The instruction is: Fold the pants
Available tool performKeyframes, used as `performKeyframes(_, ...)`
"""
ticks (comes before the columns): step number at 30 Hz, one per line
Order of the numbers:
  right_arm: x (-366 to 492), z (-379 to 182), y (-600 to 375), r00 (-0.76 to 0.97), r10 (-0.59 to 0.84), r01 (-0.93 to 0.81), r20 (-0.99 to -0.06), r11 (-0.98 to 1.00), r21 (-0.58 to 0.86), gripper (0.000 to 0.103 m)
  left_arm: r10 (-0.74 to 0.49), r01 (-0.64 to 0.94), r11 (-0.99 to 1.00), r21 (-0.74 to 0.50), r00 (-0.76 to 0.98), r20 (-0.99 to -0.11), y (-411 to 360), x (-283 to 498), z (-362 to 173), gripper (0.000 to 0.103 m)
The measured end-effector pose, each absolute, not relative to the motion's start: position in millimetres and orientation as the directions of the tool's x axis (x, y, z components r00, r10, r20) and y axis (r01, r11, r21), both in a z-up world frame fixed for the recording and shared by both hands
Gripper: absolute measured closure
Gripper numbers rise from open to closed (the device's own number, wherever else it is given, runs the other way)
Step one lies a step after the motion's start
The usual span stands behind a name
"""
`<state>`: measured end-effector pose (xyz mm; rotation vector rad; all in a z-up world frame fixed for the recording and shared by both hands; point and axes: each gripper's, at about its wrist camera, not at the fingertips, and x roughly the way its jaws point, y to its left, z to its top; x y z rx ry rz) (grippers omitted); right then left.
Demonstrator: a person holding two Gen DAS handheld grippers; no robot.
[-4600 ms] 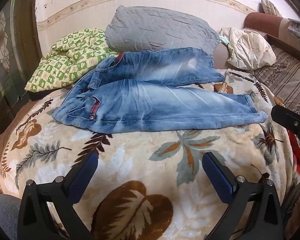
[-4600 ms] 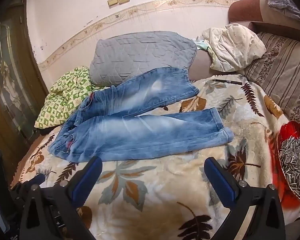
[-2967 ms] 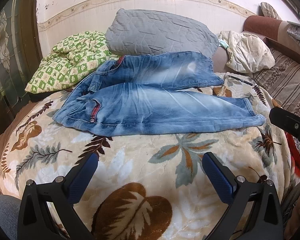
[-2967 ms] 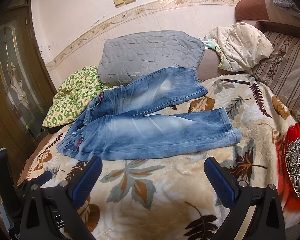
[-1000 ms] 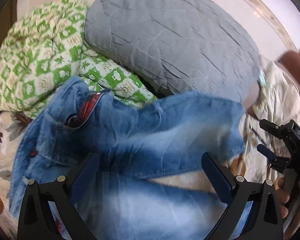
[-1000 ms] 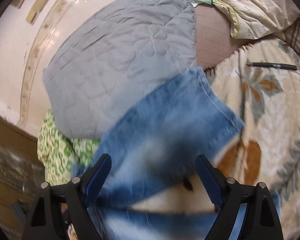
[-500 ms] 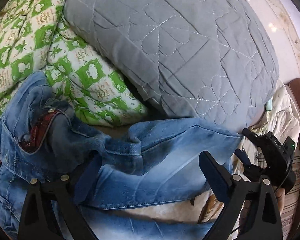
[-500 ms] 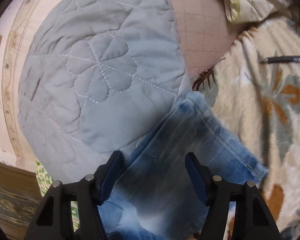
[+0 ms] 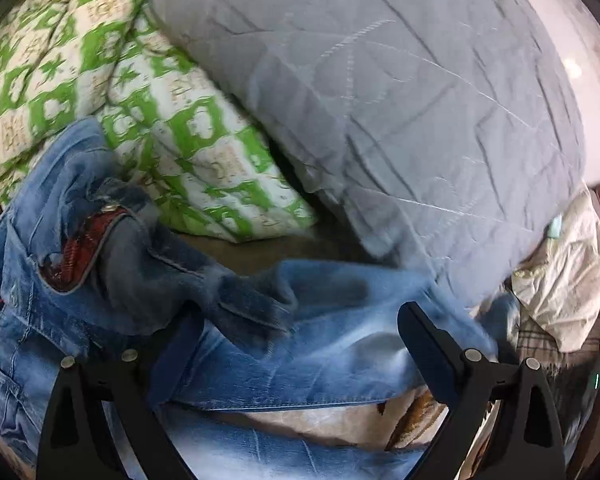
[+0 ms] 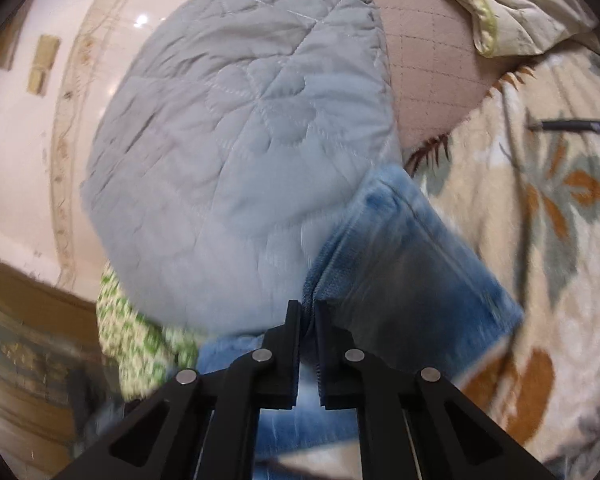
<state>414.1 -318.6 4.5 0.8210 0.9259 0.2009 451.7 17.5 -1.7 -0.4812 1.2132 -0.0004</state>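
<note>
The faded blue denim pants [image 9: 332, 340] lie across the leaf-patterned cream blanket [image 10: 560, 240], their far leg running up to the quilted grey pillow [image 9: 400, 100]. The right gripper [image 10: 308, 312] has its jaws pressed together on the fabric edge of that leg near its hem, the pillow bulging at 11 o'clock from it. The left gripper [image 9: 296, 340] hangs over the bunched waistband with its jaws wide apart, denim between them. A green-and-white checked cushion [image 9: 100, 80] sits at 10 o'clock, a black pen [image 10: 576, 125] out at 2 o'clock on the blanket.
</note>
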Motion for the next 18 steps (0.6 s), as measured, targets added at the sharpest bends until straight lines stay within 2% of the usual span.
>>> performKeyframes(7, 330.4, -0.5, -284.7, 0.526, 0.555, 0.039, -0.644, 0.741, 0.671, 0.096, -0.336, -0.268, 0.857, -0.441, 0.36, -0.871, 12.4, 423.5, 1.6, 0.005)
performKeyframes(12, 292.4, 2.7, -282.9, 0.525, 0.537, 0.032, -0.66, 0.762, 0.646, 0.096, -0.281, -0.245, 0.899, -0.363, 0.311, -0.908, -28.2, 399.8, -4.3, 0.005)
performKeyframes(15, 279.9, -2.2, -287.6, 0.529, 0.514, 0.056, -0.675, 0.773, 0.632, 0.096, -0.224, -0.284, 0.911, -0.3, 0.271, -0.936, -35.6, 390.7, -18.5, 0.005)
performKeyframes(18, 275.4, -11.9, -290.4, 0.518, 0.486, 0.097, -0.704, 0.784, 0.613, 0.096, -0.266, -0.344, 0.879, -0.33, 0.222, -0.938, -35.6, 363.4, -32.9, 0.006)
